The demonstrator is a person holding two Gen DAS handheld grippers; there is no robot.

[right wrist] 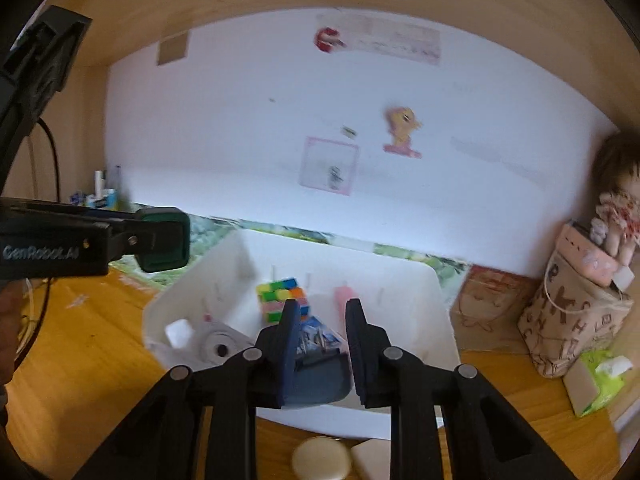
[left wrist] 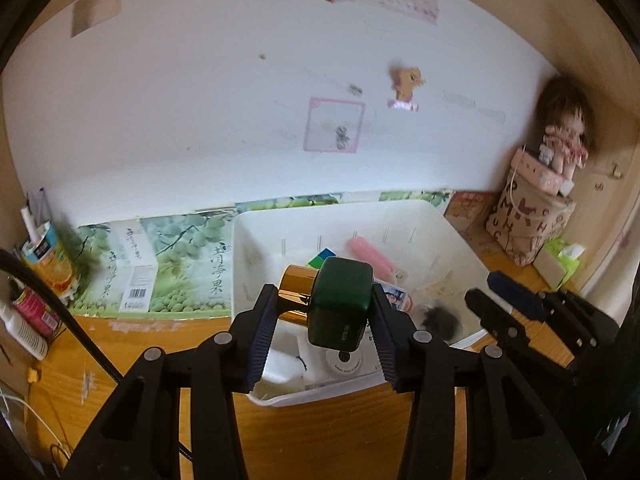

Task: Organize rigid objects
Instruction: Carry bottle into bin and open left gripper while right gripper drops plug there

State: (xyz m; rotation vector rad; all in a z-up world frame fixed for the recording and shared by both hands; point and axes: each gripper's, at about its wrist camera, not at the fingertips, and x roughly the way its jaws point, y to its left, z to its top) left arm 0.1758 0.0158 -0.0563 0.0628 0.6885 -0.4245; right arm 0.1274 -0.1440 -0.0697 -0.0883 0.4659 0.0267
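Above the white plastic bin (left wrist: 448, 232) on the wooden desk (left wrist: 320, 432), my left gripper (left wrist: 322, 312) clamped the dark green gold-capped bottle (left wrist: 340, 304) across its stiff, slick, probably fragile body, my right gripper (right wrist: 322, 344) narrow, seemingly empty.

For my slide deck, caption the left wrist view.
Left claw holds a dark green bottle above the white bin.

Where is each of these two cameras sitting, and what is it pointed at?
Left wrist: rides the left gripper, looking along its jaws, shut on a green bottle over the white bin; the right gripper shows.
Right wrist: rides the right gripper, jaws apart, empty, over that bin; the left gripper shows.
Shared: bin, bottle, doll.
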